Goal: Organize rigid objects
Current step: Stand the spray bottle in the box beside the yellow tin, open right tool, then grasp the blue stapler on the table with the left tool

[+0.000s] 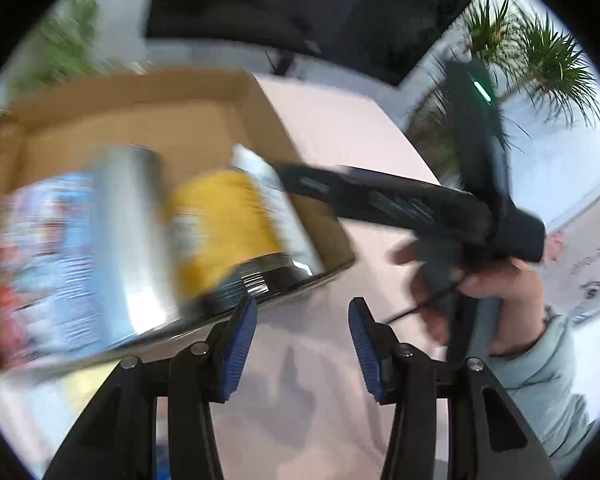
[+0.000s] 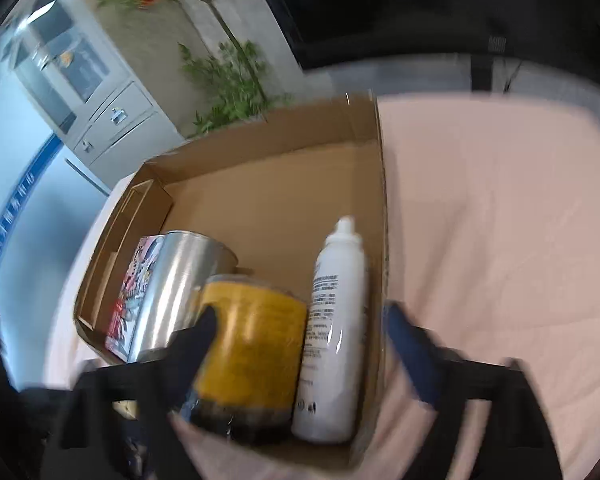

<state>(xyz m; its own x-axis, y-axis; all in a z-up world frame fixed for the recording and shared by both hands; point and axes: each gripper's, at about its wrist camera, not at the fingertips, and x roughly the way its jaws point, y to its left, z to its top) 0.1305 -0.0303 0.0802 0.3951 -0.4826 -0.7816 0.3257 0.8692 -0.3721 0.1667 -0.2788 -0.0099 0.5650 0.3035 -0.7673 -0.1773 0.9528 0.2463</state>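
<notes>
An open cardboard box [image 2: 276, 184] sits on a pink cloth. Inside lie a colourful printed pack [image 2: 134, 292], a steel cup [image 2: 176, 280], a yellow-labelled jar [image 2: 252, 356] and a white spray bottle [image 2: 336, 320], side by side at the near end. My right gripper [image 2: 304, 344] is open and empty, hovering over the jar and bottle. In the left wrist view the box [image 1: 204, 116] is at the left with the cup [image 1: 140, 240], jar [image 1: 228, 220] and pack [image 1: 52, 264], blurred. My left gripper [image 1: 302, 340] is open and empty beside the box. The right gripper's body [image 1: 400, 204] reaches over the box.
The pink cloth [image 2: 500, 220] covers the table right of the box. A grey cabinet [image 2: 100, 112] and green plants [image 2: 228, 76] stand behind. A dark screen [image 1: 300, 4] and a spiky plant [image 1: 540, 48] are at the back.
</notes>
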